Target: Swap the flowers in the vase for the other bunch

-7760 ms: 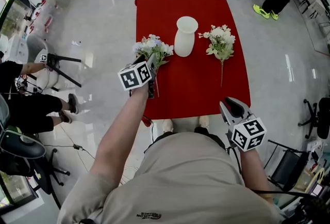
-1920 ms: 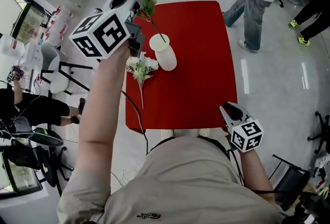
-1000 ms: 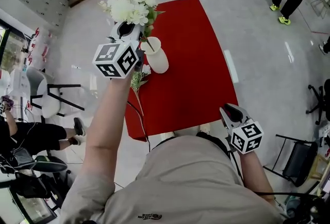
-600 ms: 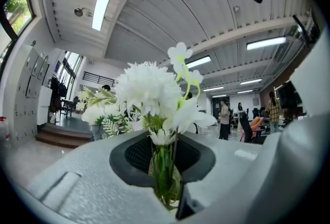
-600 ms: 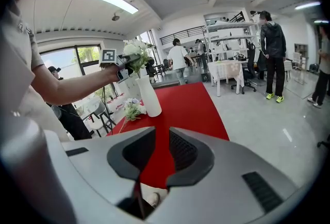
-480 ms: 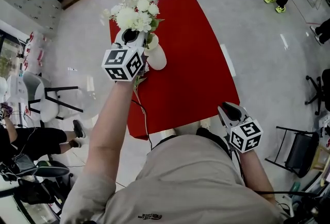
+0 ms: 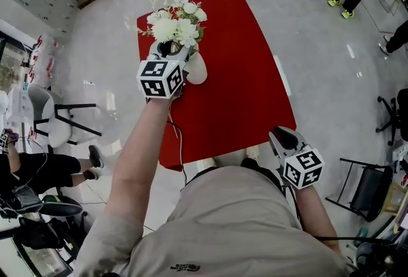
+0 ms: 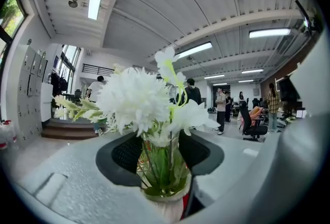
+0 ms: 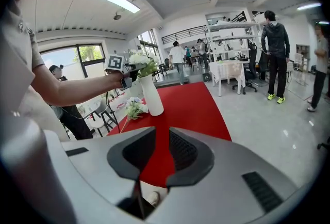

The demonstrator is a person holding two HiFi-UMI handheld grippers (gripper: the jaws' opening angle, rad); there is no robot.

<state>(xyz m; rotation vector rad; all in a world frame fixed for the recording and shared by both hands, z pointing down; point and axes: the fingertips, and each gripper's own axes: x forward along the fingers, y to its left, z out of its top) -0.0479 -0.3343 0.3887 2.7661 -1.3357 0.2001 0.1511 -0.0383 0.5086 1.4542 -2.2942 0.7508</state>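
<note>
In the head view, the left gripper (image 7: 171,48) hides part of the white vase (image 7: 197,69). Its own view shows only the rim (image 8: 164,198).

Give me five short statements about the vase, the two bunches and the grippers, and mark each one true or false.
1. The white flowers stand in the white vase. True.
2. The left gripper clamps the stems tight. False: its jaws have just been opening and stand apart, with the stems loose between them.
3. The other bunch lies on the red table beside the vase. True.
4. The right gripper holds the other bunch. False: nothing is between its jaws.
5. The vase lies toppled. False: it stands upright.
</note>
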